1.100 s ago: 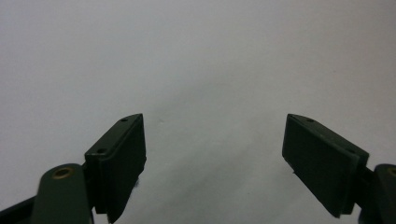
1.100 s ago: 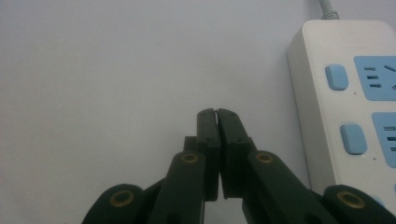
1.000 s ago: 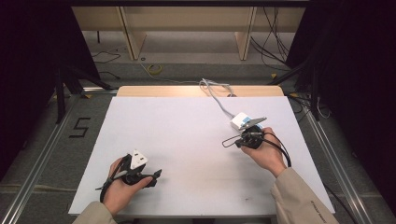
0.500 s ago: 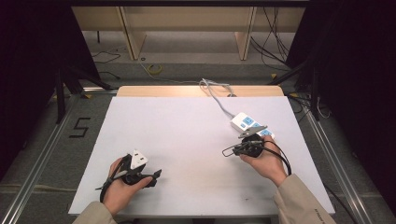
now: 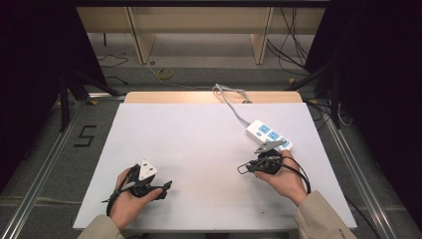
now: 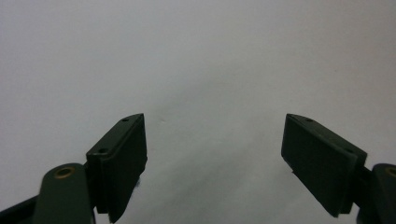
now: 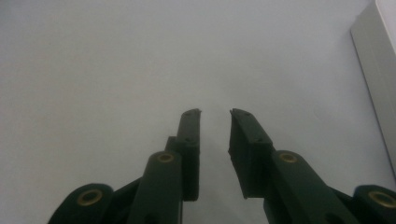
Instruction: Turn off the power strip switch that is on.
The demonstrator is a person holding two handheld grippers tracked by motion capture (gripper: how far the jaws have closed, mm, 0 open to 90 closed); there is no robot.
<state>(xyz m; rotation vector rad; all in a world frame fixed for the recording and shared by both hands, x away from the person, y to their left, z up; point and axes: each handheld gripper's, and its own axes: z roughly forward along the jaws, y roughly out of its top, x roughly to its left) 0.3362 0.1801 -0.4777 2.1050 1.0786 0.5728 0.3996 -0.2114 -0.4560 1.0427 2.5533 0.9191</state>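
Two tongs over the white table (image 5: 199, 144): left tongs (image 6: 215, 154) spread wide, right tongs (image 7: 215, 140) narrowly parted beside the half-cropped power strip (image 7: 380, 79).

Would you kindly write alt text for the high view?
A person holds a black two-jaw gripper in each hand over a white table; the right gripper sits beside a white power strip with blue sockets, the left gripper near the front edge.

White table (image 5: 199, 149) lying under even light; grey floor (image 5: 45, 144) showing a taped "5" (image 5: 85, 135); pale wooden shelving (image 5: 199, 25) standing behind; cables (image 5: 293, 45) trailing; black drapes (image 5: 30, 59) hanging at both sides.
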